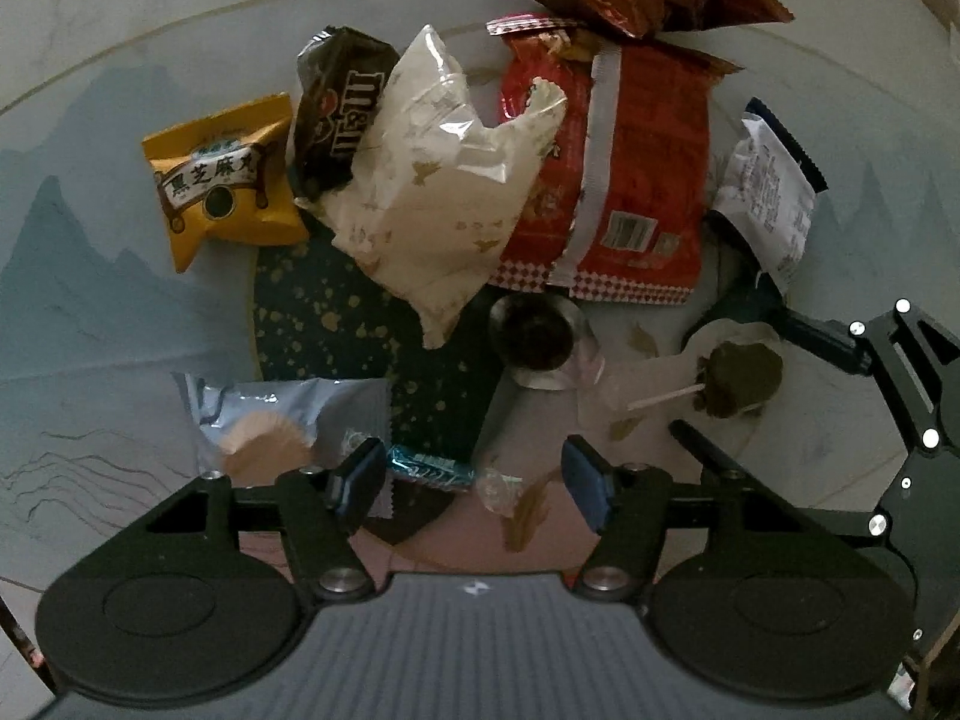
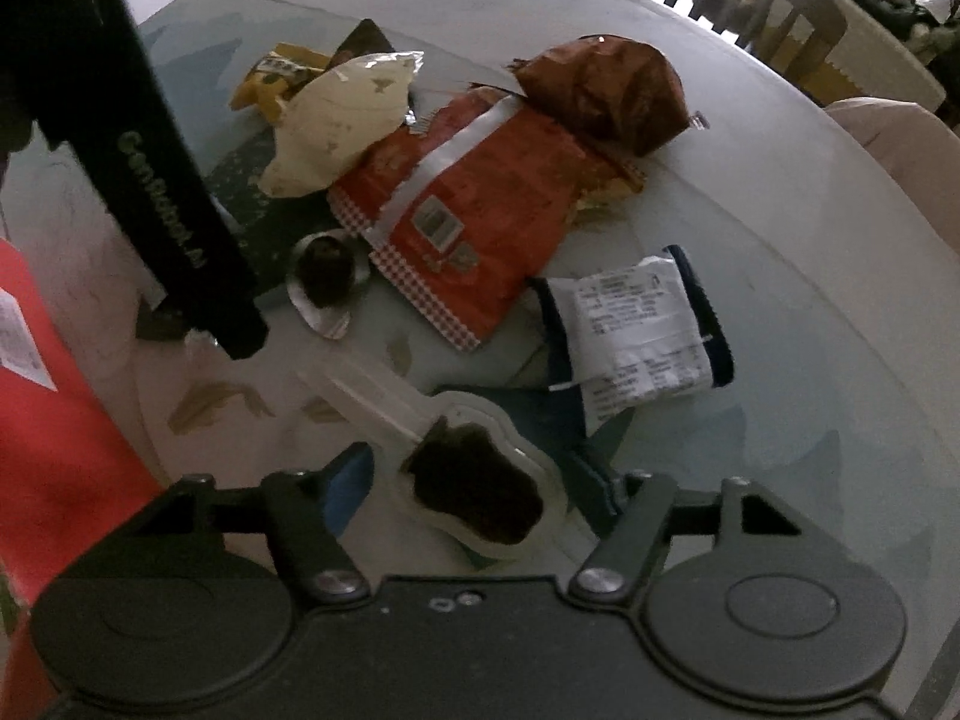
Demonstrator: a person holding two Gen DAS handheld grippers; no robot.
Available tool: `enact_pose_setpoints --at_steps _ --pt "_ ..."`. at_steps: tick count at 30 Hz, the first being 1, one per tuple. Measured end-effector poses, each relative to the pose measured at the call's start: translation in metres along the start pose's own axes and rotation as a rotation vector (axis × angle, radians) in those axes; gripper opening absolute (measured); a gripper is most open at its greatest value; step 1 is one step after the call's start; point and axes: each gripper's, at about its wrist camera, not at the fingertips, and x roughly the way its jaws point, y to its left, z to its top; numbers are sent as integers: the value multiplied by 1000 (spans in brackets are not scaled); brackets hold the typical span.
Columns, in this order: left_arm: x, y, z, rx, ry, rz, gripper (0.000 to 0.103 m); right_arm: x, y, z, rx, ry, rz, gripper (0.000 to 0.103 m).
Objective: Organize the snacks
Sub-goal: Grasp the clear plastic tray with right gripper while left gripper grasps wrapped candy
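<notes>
In the left wrist view, the left hand-held gripper point(image 1: 474, 483) points steeply down at the surface point(image 1: 90, 312) with its jaws partly apart and nothing pressed between the pads; a small teal-wrapped candy point(image 1: 429, 468) and a clear-wrapped sweet point(image 1: 498, 489) lie in the gap, apparently loose on the surface. Further ahead lie the cream pouch point(image 1: 438, 192), the red snack bag point(image 1: 624, 180) and the yellow packet point(image 1: 219, 180). To the right, the right hand-held gripper point(image 1: 774, 372) reaches toward the lollipop point(image 1: 741, 378). In the right wrist view, that lollipop point(image 2: 480, 495) sits directly between the right hand-held gripper point(image 2: 486, 480) jaws, which stand apart without visibly clamping it; its stick runs away up-left, roughly along the pointing line, so closing across the head looks like the move. The right hand is nearer it.
</notes>
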Motion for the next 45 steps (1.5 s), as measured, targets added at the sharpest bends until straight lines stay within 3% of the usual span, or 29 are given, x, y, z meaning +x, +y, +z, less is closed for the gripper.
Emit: enact_pose_setpoints --at_steps 5,9,12,17,21,24,26,31,36,39,42,45 --pt "-6 -1 1 8 -13 8 61 -8 -3 -7 -16 -23 -2 55" --pt "-11 -5 3 15 -30 24 53 -11 3 -20 6 -38 -9 55" --pt "-11 -4 3 13 -29 35 38 -13 5 -29 36 -45 -11 55" --pt "-19 -6 -6 45 -18 3 38 -17 8 -40 64 -41 -16 55" --pt "-22 -21 -11 203 -12 116 38 -18 9 -45 69 -41 -12 55" --pt "-28 -39 -17 408 -8 144 50 -16 8 -45 78 -37 -5 55" --pt "-28 -52 -24 542 -18 207 57 -15 8 -44 79 -33 1 55" --pt "-17 -74 -35 782 -13 279 57 -13 5 -41 96 -27 26 55" --pt "4 -83 -40 917 20 341 56 -16 2 -46 142 -26 44 55" --pt "14 -84 -47 953 14 351 41 -17 0 -52 177 -29 49 55" --pt "16 -87 -54 974 -18 324 34 -18 2 -57 188 -33 47 55" --pt "17 -88 -63 979 -41 286 15 -19 2 -59 204 -41 43 55"
